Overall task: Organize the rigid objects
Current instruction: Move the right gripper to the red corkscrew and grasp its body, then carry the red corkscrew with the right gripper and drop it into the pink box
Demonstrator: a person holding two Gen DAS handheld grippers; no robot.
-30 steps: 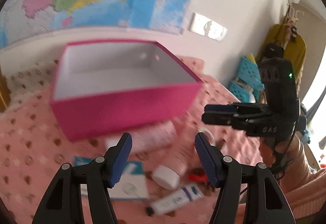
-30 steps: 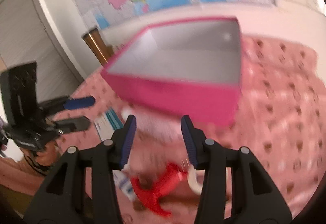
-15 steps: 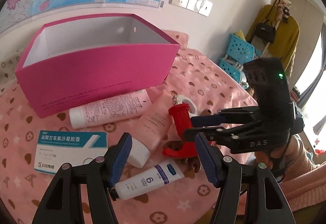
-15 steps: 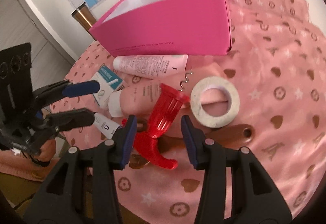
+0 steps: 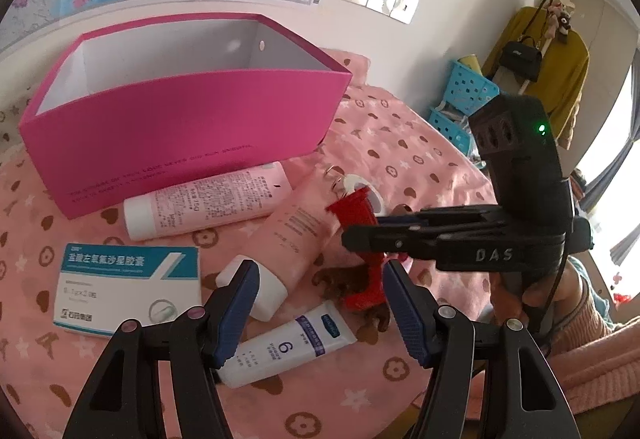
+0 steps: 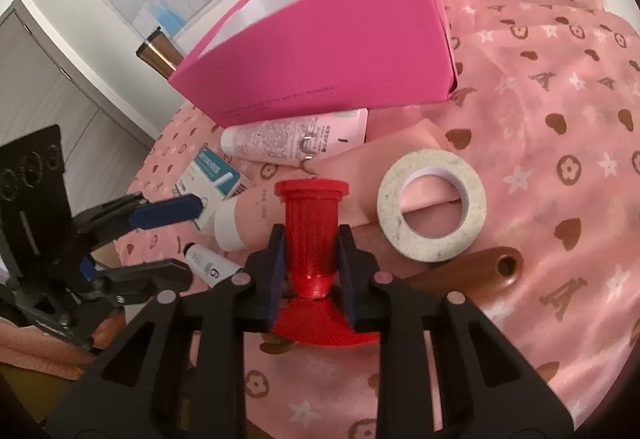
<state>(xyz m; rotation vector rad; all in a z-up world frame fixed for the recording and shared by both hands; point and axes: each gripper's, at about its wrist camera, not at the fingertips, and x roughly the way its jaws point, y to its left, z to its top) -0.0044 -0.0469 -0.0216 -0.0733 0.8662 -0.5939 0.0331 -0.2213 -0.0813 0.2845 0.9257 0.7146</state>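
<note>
Pink cloth: right gripper clamps corkscrew.

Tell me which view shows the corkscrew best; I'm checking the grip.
Right wrist: the red corkscrew sits whole between the right tongs, pads against its body. In the left wrist view those tongs hide its middle.

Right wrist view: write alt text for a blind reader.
The right gripper is shut on a red corkscrew lying on a pink patterned cloth. A tape roll lies to its right, an open pink box behind, and the open left gripper at left.
</note>
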